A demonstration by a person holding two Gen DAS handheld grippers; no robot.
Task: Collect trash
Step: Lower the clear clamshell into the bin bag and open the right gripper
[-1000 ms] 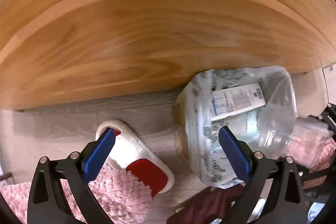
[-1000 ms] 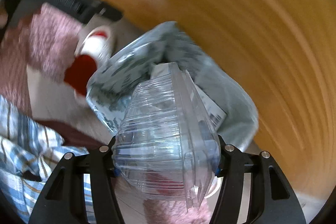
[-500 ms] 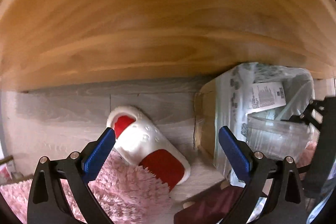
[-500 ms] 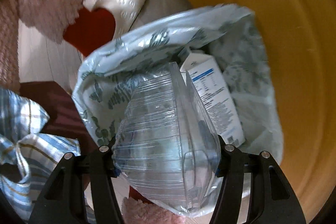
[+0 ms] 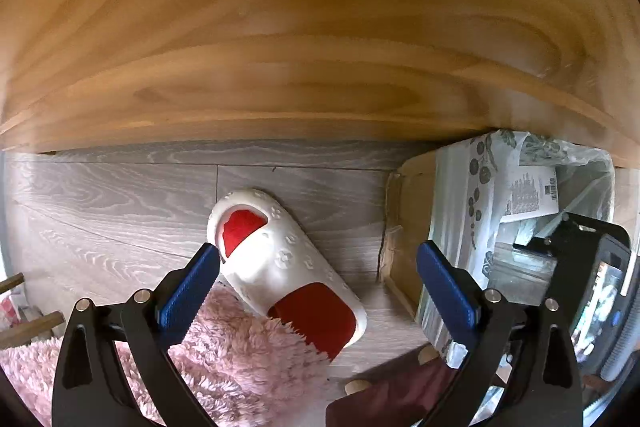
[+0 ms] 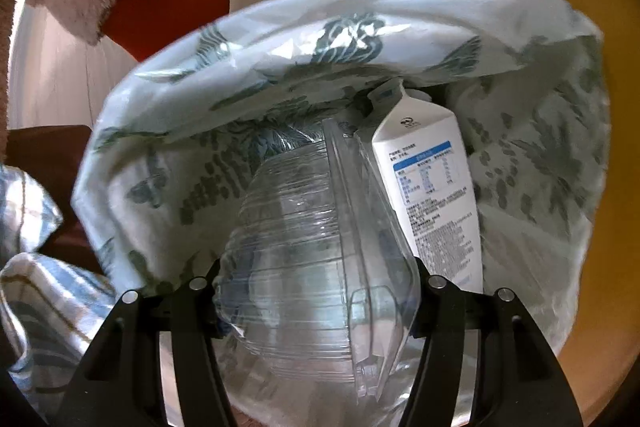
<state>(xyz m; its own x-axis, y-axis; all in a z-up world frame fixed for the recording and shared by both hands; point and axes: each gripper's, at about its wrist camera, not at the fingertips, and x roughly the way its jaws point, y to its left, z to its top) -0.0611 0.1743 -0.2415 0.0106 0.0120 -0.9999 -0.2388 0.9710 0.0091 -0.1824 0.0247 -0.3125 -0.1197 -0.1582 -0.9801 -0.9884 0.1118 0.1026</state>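
My right gripper (image 6: 318,277) is shut on a clear plastic clamshell container (image 6: 304,267) and holds it inside the mouth of a trash bin lined with a leaf-print bag (image 6: 248,75). A white milk carton (image 6: 434,195) stands in the bag just right of the container. In the left wrist view the same bin (image 5: 472,211) is at the right, with the right gripper's black body (image 5: 584,275) over it. My left gripper (image 5: 318,281) is open and empty above the floor, left of the bin.
A white and red slipper (image 5: 280,263) lies on the grey wood floor (image 5: 120,203) between my left fingers, partly on a pink fluffy rug (image 5: 224,371). A wooden furniture panel (image 5: 320,27) rises behind. A blue plaid cloth (image 6: 28,287) and dark red fabric (image 5: 384,395) lie near the bin.
My right gripper has moved the clear container forward and down into the bag's mouth. My left gripper has drifted left, away from the bin, staying open.
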